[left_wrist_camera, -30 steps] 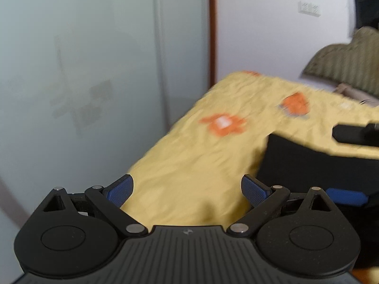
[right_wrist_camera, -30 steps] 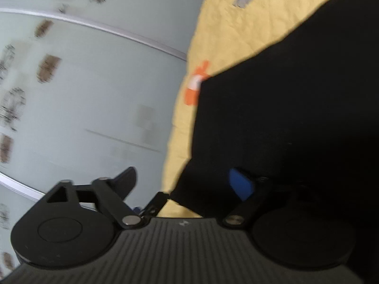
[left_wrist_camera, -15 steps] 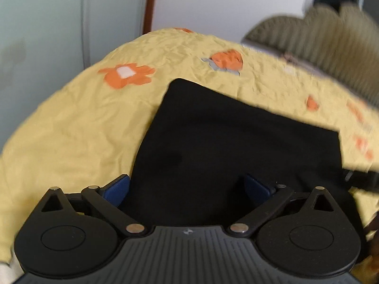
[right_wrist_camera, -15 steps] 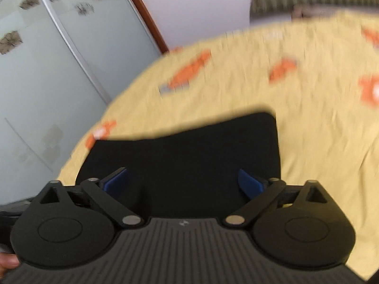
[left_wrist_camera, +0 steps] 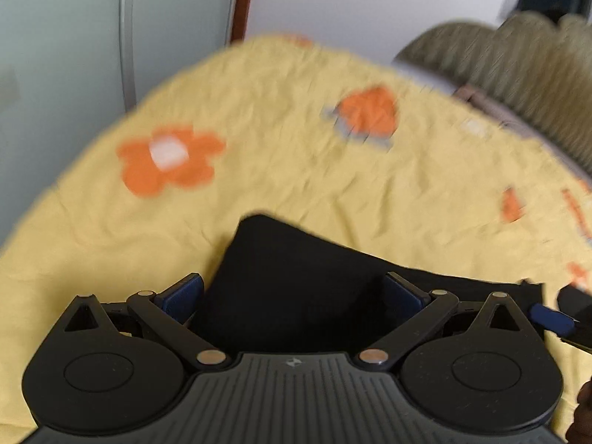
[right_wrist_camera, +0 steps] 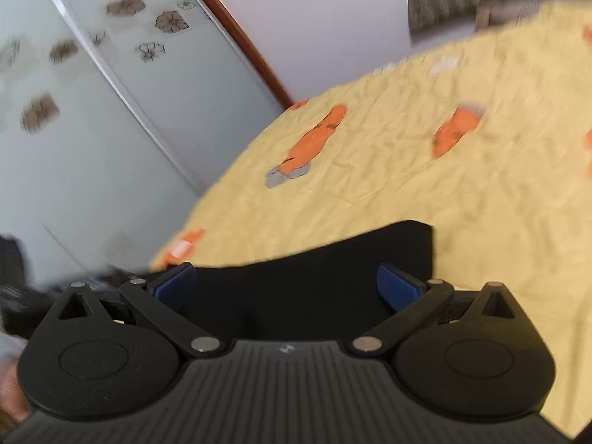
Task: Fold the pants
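The black pants [left_wrist_camera: 288, 251] lie folded flat on a yellow bedsheet [left_wrist_camera: 281, 140] with orange flowers. My left gripper [left_wrist_camera: 292, 290] hovers over their near left corner, open, with the blue pads wide apart and nothing pinched. In the right wrist view the pants [right_wrist_camera: 370, 251] show as a dark slab under my right gripper [right_wrist_camera: 285, 285]. Its jaws are opening wide, and the cloth lies below them, not pressed by the pads. A blue fingertip of the right gripper [left_wrist_camera: 553, 318] pokes in at the right edge of the left wrist view.
Pale sliding wardrobe doors [right_wrist_camera: 92, 129] with flower prints stand left of the bed, beside a brown door frame [left_wrist_camera: 240, 0] and a white wall. A ribbed olive blanket [left_wrist_camera: 518, 59] is heaped at the bed's far right. The yellow sheet stretches beyond the pants.
The left view swung from the wardrobe door onto the pants, then drew back toward their near edge. The right gripper rolled level, pulled off the cloth, and its jaws spread wider.
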